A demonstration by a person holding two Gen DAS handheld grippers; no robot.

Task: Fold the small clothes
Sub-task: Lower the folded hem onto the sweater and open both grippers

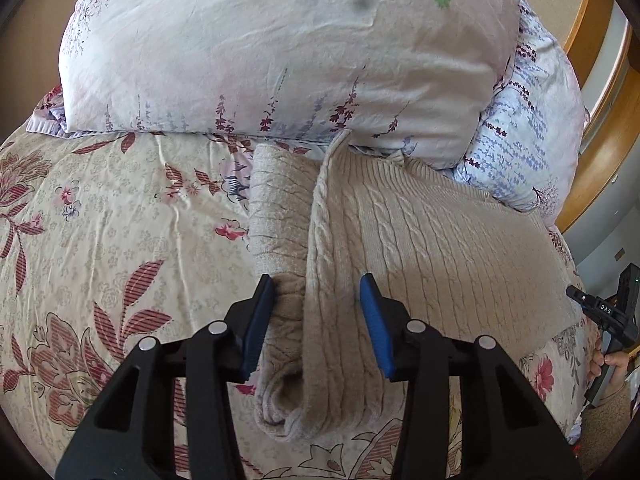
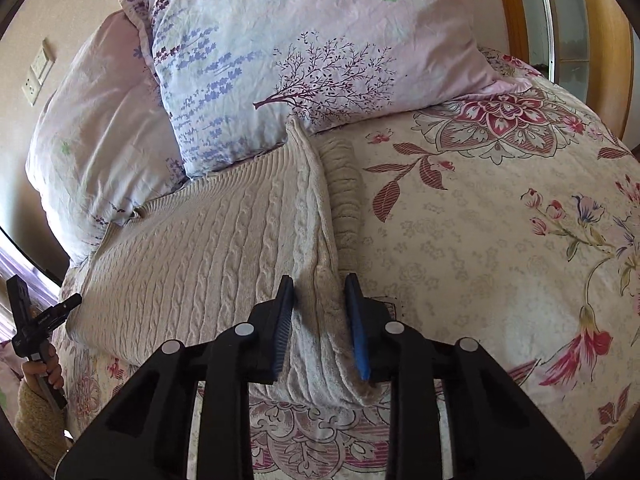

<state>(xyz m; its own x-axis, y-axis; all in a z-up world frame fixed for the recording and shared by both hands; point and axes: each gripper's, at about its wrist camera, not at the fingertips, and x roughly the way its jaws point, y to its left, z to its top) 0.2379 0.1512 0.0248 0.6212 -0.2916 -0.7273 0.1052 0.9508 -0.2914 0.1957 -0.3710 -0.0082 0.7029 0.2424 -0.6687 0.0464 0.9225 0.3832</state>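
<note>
- Grippers first: the left gripper, at the lower middle of its view, has its blue pads spread wide, one on each side of a raised fold of the sweater; the left pad touches the knit, the right pad stands just clear of it, so nothing is clamped.
- The right gripper, lower middle of its view, straddles the same kind of ridge with a narrower gap; both pads sit against the knit, but whether they pinch it I cannot tell.
- The sweater, beige cable knit, lies on the bedspread, running from the frame's lower centre up to the pillows; one side is folded over, with a sleeve lying alongside the fold.
- Its top edge tucks under the pillows, which fill the upper part of both views.
- The bedspread is cream with red flowers.
- A wooden frame shows at the upper right.
- Each view catches the other hand holding its handle at the frame's edge.
</note>
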